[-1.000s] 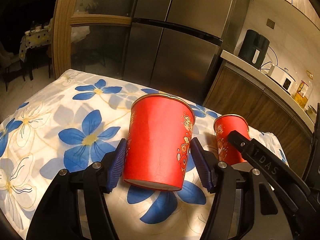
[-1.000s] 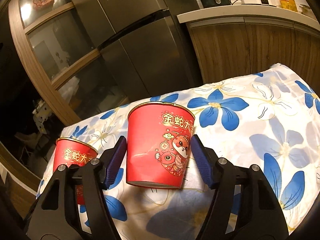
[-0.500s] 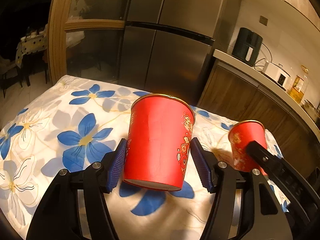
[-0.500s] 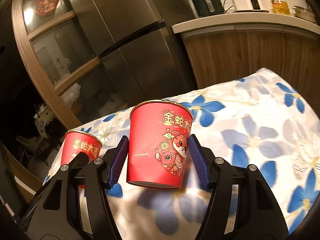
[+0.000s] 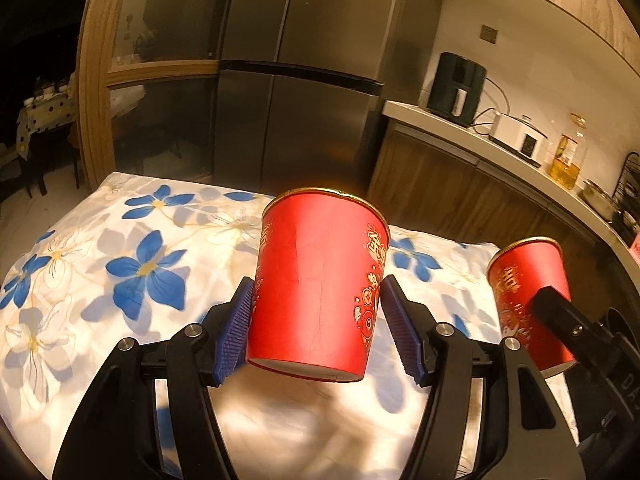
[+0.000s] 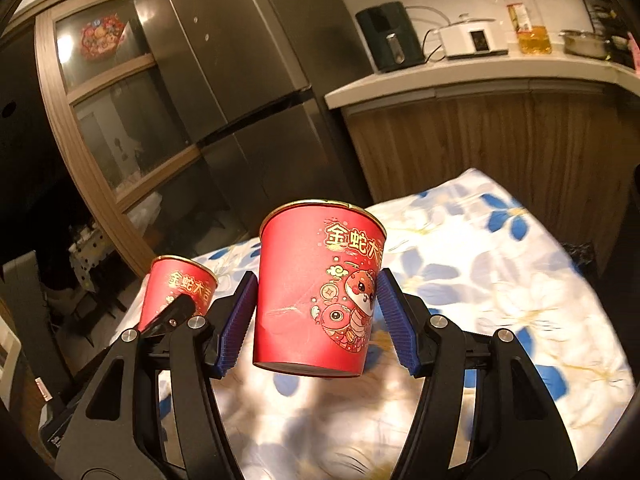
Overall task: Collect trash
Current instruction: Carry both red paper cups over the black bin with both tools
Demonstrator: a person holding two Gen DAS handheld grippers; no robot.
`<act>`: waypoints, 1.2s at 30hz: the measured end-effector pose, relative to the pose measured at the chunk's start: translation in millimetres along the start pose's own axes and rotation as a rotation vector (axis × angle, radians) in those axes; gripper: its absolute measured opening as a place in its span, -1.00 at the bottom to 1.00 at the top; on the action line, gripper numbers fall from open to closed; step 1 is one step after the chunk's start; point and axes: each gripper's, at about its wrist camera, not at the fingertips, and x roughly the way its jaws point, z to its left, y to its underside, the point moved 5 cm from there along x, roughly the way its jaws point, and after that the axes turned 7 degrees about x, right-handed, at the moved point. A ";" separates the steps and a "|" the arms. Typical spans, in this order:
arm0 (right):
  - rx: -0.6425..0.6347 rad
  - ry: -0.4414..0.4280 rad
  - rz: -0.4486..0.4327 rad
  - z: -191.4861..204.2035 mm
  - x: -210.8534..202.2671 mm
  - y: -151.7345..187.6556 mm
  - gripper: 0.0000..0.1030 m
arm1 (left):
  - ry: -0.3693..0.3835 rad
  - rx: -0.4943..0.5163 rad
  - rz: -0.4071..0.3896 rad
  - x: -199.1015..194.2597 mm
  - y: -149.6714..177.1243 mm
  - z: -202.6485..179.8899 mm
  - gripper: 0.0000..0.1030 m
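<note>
I am holding one red paper cup clamped in my left tool, its blue ribbed pads pressing the smooth tapered wall, base lifted clear of the table. My right tool is clamping a second red paper cup, creased low on its side, also raised above the flowered cloth. Each cup is showing gold-rimmed and upright. Past the table's far edge, a gap is opening before the steel refrigerator and wooden cabinets.
</note>
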 end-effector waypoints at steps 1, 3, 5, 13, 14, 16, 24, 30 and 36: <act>0.000 0.004 -0.010 -3.9 -7.9 -2.1 0.18 | 0.007 0.004 -0.003 -3.3 0.6 -6.1 0.21; 0.003 0.014 -0.029 -12.4 -23.5 -6.6 0.18 | 0.025 0.016 -0.006 -9.8 1.4 -19.6 0.21; 0.007 0.026 -0.049 -22.4 -39.9 -11.1 0.18 | 0.042 0.028 -0.013 -16.2 1.3 -34.5 0.21; 0.035 0.080 -0.127 -69.2 -98.2 -25.2 0.18 | 0.117 0.088 -0.038 -43.0 4.1 -101.4 0.21; 0.042 0.088 -0.137 -77.1 -105.2 -27.5 0.18 | 0.129 0.098 -0.041 -45.9 4.8 -111.5 0.22; 0.055 0.105 -0.155 -92.0 -117.2 -31.4 0.18 | 0.152 0.117 -0.044 -50.6 6.4 -131.6 0.22; 0.115 0.197 -0.233 -160.3 -164.7 -46.1 0.18 | 0.272 0.201 -0.058 -65.2 14.0 -222.8 0.22; 0.176 0.294 -0.302 -223.7 -199.6 -58.5 0.18 | 0.367 0.276 -0.072 -74.1 22.3 -294.6 0.22; 0.247 0.368 -0.352 -277.9 -224.6 -69.3 0.19 | 0.478 0.327 -0.068 -75.9 30.3 -354.9 0.23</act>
